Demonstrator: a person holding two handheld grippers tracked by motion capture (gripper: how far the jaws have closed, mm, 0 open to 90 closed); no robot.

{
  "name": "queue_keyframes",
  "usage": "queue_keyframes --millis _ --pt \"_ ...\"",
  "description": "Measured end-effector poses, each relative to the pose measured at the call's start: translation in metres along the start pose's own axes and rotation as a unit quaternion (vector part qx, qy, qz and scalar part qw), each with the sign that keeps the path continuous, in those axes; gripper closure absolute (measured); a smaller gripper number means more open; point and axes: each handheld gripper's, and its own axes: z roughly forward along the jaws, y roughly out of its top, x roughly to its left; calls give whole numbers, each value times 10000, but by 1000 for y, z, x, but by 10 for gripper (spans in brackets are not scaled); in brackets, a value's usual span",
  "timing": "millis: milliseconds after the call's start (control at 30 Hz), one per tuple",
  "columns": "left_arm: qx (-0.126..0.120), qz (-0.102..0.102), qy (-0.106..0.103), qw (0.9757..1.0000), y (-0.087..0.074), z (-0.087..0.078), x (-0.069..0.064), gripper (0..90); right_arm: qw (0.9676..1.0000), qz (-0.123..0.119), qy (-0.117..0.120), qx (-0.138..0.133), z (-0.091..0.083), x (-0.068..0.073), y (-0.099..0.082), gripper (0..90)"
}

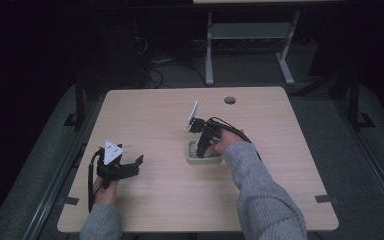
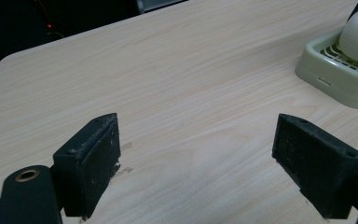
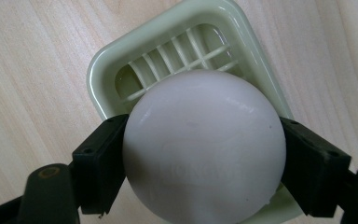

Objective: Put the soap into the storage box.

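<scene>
While the right gripper (image 3: 200,154) grasps a smooth white egg-shaped ball (image 3: 203,144) between its two black jaws, it holds the ball directly over a pale green slotted tray (image 3: 121,56) near the middle of the light wooden table (image 1: 280,150). At the table's near left, well apart, the left gripper (image 2: 196,158) has its jaws spread wide, holding nothing.

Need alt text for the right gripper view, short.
The right gripper clamps a smooth white ball between its two black jaws, directly over a pale green slotted tray. The tray sits on a light wood table.
</scene>
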Motion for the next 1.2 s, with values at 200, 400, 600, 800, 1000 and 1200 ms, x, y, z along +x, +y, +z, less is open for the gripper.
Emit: queue_keyframes --millis 200,400,600,800,1000,1200 --pt "16 10 10 10000 0 0 0 148 10000 39 28 -7 0 -1 0 214" --pt "9 9 -9 10000 0 1 -1 148 9999 93 56 -96 -5 -1 0 197" --pt "-16 13 -4 10000 0 1 -1 148 9997 129 100 -177 -12 -1 -2 188" --pt "-9 13 4 10000 -1 0 0 149 9993 185 133 -303 -20 -3 -9 183" --pt "-2 15 10 10000 -1 -1 1 148 9986 239 161 -443 -30 -5 -15 182" --pt "-4 1 11 10000 -1 -1 0 149 9979 274 174 -561 -39 -4 -21 182"
